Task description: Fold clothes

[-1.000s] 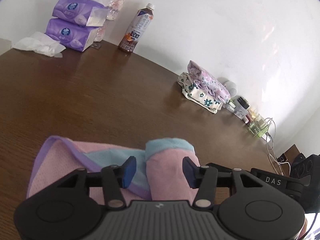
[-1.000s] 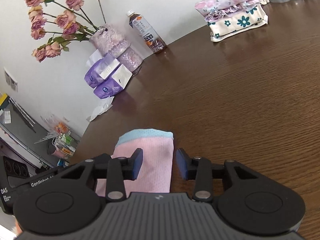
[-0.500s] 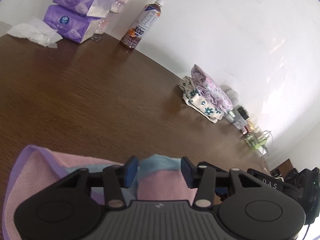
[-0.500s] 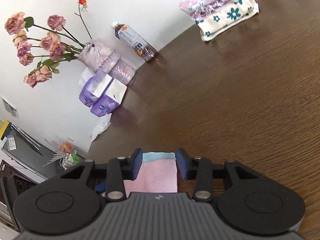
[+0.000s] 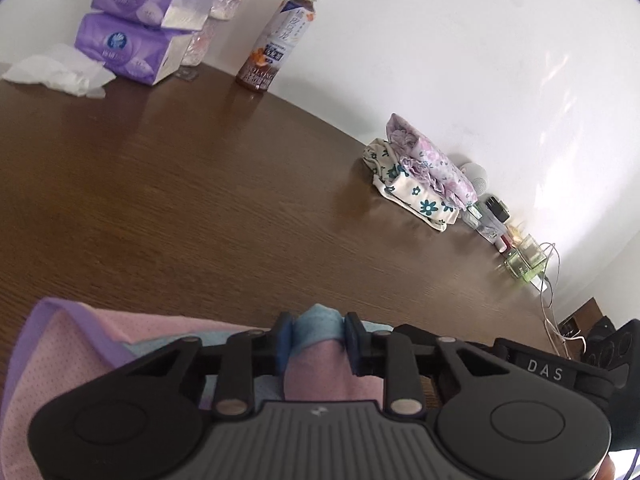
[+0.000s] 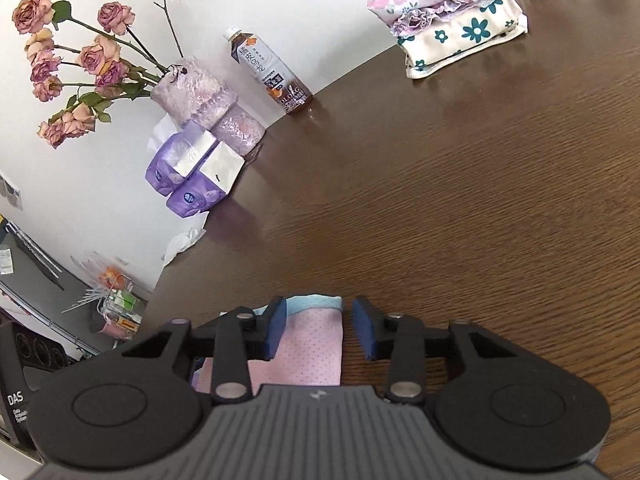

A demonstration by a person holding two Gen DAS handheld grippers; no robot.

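Observation:
A pink mesh garment (image 5: 80,344) with purple trim lies on the brown table (image 5: 200,184) near its front edge. Its folded sleeve ends in a light blue cuff (image 5: 318,326). My left gripper (image 5: 318,340) is shut on that cuff, which bunches between the blue pads. In the right wrist view the same pink sleeve (image 6: 304,360) lies flat on the table (image 6: 460,200). My right gripper (image 6: 320,328) stands open just over it, the left pad above the cloth and the right pad above bare wood. The gripper bodies hide the rest of the garment.
A stack of folded floral clothes (image 5: 420,184) (image 6: 452,28) sits by the wall. A tea bottle (image 5: 276,44) (image 6: 272,72), purple tissue packs (image 5: 136,40) (image 6: 192,172) and a vase of roses (image 6: 192,88) line the back. Small bottles and cables (image 5: 516,248) stand at the right edge.
The left fingers have closed from wide apart onto the blue cuff. Both grippers have moved forward over the sleeve, so less of it shows. The right fingers keep the same gap.

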